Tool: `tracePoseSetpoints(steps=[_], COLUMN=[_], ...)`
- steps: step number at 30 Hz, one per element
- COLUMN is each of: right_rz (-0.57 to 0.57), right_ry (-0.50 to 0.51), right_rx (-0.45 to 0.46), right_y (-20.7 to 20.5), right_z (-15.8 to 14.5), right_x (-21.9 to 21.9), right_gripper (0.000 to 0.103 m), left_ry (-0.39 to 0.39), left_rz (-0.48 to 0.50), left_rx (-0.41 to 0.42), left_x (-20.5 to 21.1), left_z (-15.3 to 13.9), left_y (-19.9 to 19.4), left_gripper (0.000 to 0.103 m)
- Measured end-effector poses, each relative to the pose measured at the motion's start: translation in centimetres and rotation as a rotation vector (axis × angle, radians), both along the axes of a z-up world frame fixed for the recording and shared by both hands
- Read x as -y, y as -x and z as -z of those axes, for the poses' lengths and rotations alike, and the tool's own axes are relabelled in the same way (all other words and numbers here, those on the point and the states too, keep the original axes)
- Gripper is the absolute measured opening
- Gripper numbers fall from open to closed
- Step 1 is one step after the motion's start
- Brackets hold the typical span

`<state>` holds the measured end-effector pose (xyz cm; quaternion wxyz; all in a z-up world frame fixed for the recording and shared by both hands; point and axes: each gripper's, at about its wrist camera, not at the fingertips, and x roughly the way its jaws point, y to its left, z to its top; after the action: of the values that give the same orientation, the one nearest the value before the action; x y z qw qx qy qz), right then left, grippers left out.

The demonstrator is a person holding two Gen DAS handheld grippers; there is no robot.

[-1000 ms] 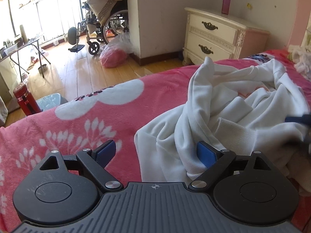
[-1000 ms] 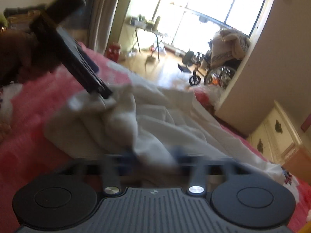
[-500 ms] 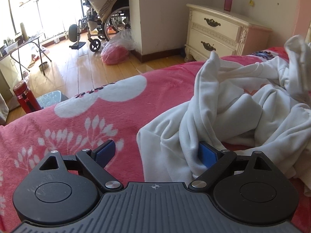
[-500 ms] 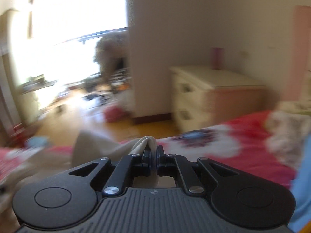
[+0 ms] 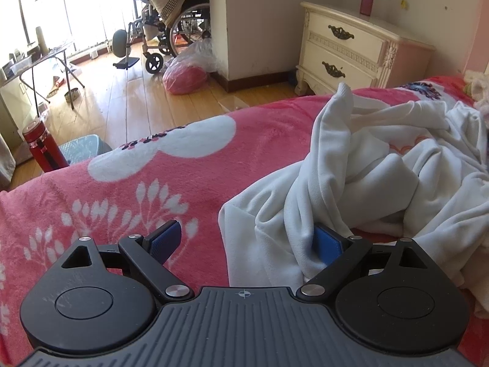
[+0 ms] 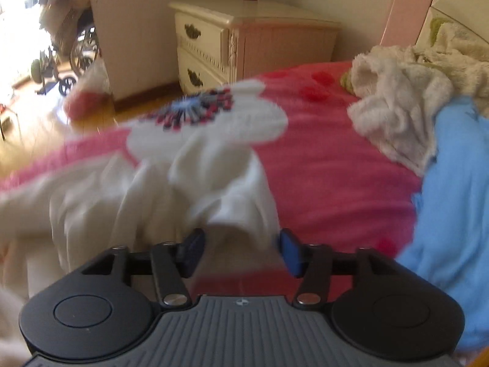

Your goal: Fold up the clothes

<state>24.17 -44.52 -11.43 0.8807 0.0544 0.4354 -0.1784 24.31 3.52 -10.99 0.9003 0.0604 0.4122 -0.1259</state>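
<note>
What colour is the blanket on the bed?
The blanket is pink-red with white flower and leaf patterns. The left wrist view shows it best.

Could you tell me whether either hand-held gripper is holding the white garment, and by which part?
Neither holds it. The left hand-held gripper is wide open around a fold of the white garment. The right hand-held gripper is opening; cloth lies between its parted jaws, unpinched.

Daylight floods from the window (image 5: 76, 21) at ten o'clock, glaring; the right view smears, edges bowing.
</note>
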Motion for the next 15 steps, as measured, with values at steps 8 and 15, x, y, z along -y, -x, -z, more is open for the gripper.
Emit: tracePoseSetpoints(steps=[8, 15], right_rz=[-0.334, -0.855], right_ry=[-0.019, -0.008], right_rx=[0.303, 0.238], right_y=[7.8, 11.7], right_z=[-7.2, -5.8], right_x=[-7.6, -19.1], right_gripper=[0.075, 0.075], left_ry=[0.048, 0.075], left_rz=[-0.007, 0.297], left_rx=[0.109, 0.149], left_x=[-0.7, 4.0], left_z=[-3.7, -4.6], left_y=[0.7, 3.9], left_gripper=[0.095, 0.097])
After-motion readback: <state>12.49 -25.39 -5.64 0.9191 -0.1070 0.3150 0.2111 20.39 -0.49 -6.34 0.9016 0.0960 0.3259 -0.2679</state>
